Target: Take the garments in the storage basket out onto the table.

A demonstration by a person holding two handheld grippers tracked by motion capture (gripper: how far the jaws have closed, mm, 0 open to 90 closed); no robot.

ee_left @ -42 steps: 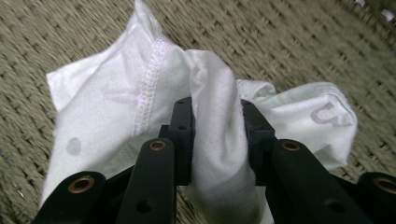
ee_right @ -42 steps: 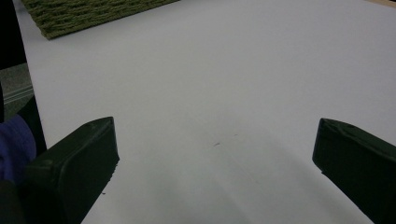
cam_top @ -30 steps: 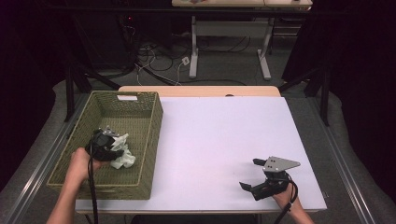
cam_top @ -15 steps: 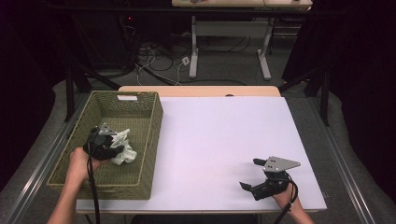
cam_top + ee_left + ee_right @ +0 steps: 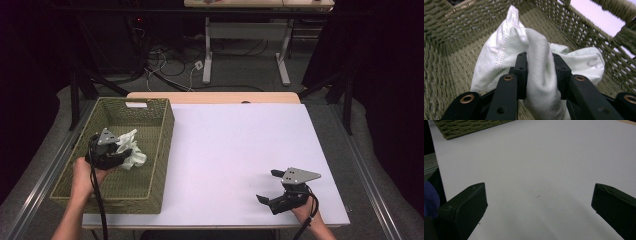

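Observation:
A pale white-green cloth [image 5: 129, 148] lies bunched inside the green woven basket [image 5: 160, 131] at the table's left. My left gripper [image 5: 121, 156] reaches into the basket and is shut on a fold of that cloth [image 5: 539, 72]; its black pads [image 5: 522, 72] press the fabric from both sides. The rest of the cloth spreads over the basket floor beyond the jaws. My right gripper [image 5: 267, 186] rests on the white table top near the front right, open, with nothing between its jaws [image 5: 539, 202].
The white table top [image 5: 240, 145] stretches between the basket and the right gripper. The basket wall [image 5: 584, 30] rises close behind the cloth. Desks and cables stand on the floor beyond the table's far edge.
The left gripper has lifted and shifted slightly toward the basket's middle with the cloth in it. The right gripper has not moved.

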